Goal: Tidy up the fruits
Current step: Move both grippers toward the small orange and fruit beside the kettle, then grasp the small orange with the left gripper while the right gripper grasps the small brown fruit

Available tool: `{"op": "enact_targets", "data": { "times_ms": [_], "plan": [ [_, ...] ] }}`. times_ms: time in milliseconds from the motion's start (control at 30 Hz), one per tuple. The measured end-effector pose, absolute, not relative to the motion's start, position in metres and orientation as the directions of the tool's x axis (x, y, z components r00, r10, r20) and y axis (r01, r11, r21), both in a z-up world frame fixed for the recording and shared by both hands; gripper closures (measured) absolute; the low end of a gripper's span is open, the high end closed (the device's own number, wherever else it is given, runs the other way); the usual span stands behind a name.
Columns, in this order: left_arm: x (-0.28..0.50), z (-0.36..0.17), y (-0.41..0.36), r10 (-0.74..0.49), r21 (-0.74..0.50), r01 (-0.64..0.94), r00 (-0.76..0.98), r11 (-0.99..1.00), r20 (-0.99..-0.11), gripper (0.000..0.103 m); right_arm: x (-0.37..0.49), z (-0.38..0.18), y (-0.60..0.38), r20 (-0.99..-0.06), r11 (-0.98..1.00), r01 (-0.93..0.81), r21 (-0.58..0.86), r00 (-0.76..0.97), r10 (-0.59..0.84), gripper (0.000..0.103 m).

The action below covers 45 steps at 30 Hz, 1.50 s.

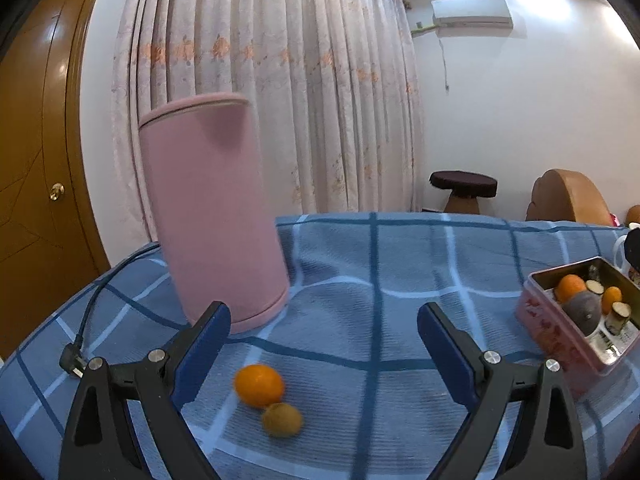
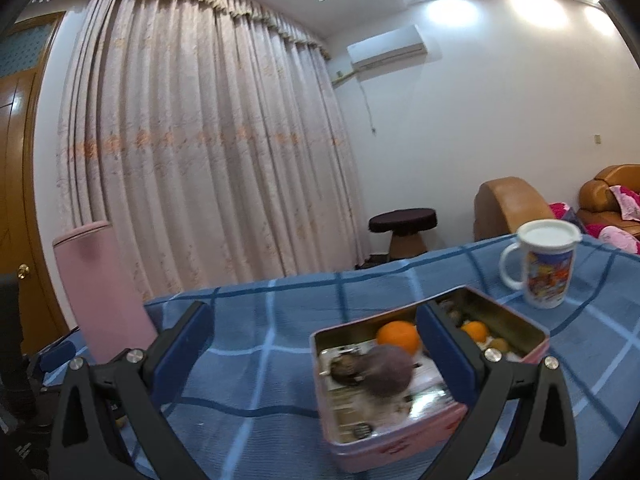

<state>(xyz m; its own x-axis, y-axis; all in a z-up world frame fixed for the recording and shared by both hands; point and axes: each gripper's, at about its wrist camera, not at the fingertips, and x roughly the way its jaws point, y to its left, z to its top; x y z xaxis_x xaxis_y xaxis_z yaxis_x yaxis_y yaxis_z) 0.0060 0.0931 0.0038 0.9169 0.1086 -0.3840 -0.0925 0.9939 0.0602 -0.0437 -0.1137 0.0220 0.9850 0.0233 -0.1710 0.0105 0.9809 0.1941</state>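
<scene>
left wrist view: the left gripper (image 1: 324,334) hangs over the table (image 1: 400,248), which is covered in a blue checked cloth, with its jaws wide and nothing between them. an orange (image 1: 259,385) lies on the cloth just below the gap, nearer the left finger, and a small green-brown fruit (image 1: 282,420) touches it on the near right side. a tall pink cylinder (image 1: 212,208) stands upright at the far left, just beyond the left finger. a black cable with a plug (image 1: 72,360) lies on the cloth at the left edge. at the right, well apart from the two loose fruits, sits a pink tin (image 1: 536,320), open at the top, with an orange, a smaller orange fruit, a dark grey-purple round fruit and a few small cut pieces inside.

right wrist view: the right gripper (image 2: 312,334) is over the same table, jaws wide and empty. the tin (image 2: 400,436) lies below and to the right, and the right finger stands in front of its middle. inside it are an orange (image 2: 398,336), a dark purple fruit (image 2: 386,370), blurred, a smaller orange fruit (image 2: 475,330) and a small brownish one (image 2: 499,345). a white lidded mug (image 2: 540,268) with a coloured print stands upright beyond the tin at the far right. the pink cylinder (image 2: 100,292) stands at the far left.
</scene>
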Motion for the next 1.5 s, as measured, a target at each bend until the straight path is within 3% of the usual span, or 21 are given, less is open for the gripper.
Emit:
{"op": "enact_targets", "data": {
  "times_ms": [400, 733, 1000, 1200, 1367, 1500],
  "plan": [
    [0.018, 0.000, 0.139, 0.160, 0.073, -0.142, 0.882, 0.987, -0.444, 0.007, -0.022, 0.016, -0.069, -0.255, 0.986, -0.087, 0.140, 0.959, 0.121, 0.000],
    [0.031, -0.005, 0.208, 0.255, 0.086, -0.248, 0.813, 0.965, -0.523, 0.007, 0.009, -0.002, -0.011, -0.447, 0.946, -0.307, 0.104, 0.835, 0.321, 0.001],
    [0.032, -0.006, 0.246, 0.280, 0.026, -0.325, 0.767, 0.945, -0.577, 0.007, 0.027, -0.028, 0.057, -0.632, 0.843, -0.524, 0.124, 0.613, 0.474, 0.030],
    [0.033, -0.006, 0.243, 0.271, 0.036, -0.308, 0.769, 0.951, -0.579, 0.007, 0.032, -0.045, 0.095, -0.722, 0.796, -0.601, 0.073, 0.519, 0.457, 0.049],
    [0.035, -0.008, 0.234, 0.258, 0.065, -0.272, 0.769, 0.960, -0.585, 0.007, 0.031, -0.054, 0.102, -0.754, 0.784, -0.616, 0.074, 0.480, 0.448, 0.074],
    [0.035, -0.008, 0.231, 0.218, 0.048, -0.236, 0.777, 0.971, -0.591, 0.007, 0.032, -0.052, 0.085, -0.744, 0.806, -0.580, 0.113, 0.489, 0.456, 0.074]
  ]
}}
